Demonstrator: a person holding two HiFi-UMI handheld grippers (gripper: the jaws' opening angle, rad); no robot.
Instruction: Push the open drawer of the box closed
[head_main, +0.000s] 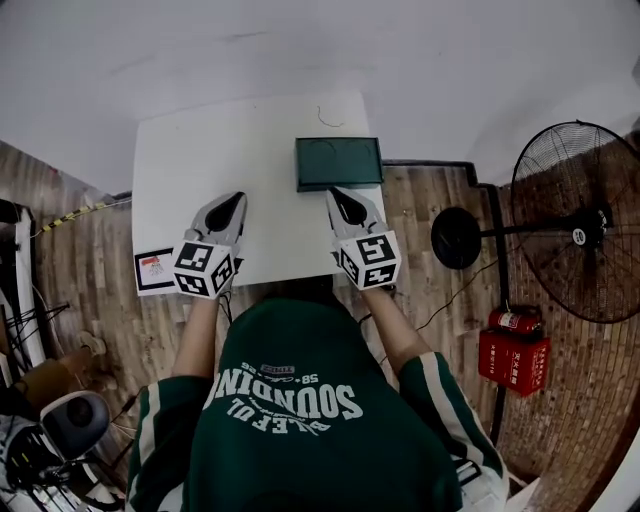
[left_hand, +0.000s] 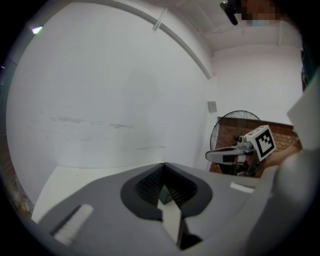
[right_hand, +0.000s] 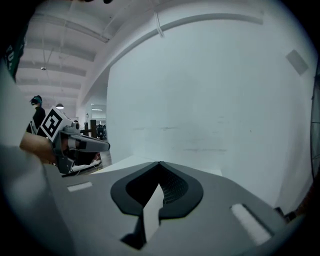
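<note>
Dark green box (head_main: 339, 163) sits at the far right part of a white table (head_main: 200, 160), directly ahead of the right gripper (head_main: 333, 192). Its near side lies just at that gripper's closed tips, though whether they touch it cannot be told from the head view. No drawer can be made out from above.

In the right gripper view, the right gripper's (right_hand: 159, 163) jaws are pressed fully together with nothing between them, and only white wall shows beyond the tips. The left gripper (head_main: 238, 197) is off to the box's left, over bare tabletop. Its jaws (left_hand: 163, 165) also meet at a point and hold nothing.

Nothing lies between either pair of jaws and the box. A printed card (head_main: 154, 270) lies behind and to the left of the left jaws, at the table's near left corner. Well to the right of the right jaws, on the wooden floor, stand a black pedestal fan (head_main: 580, 235) and a red fire extinguisher (head_main: 515, 322).
</note>
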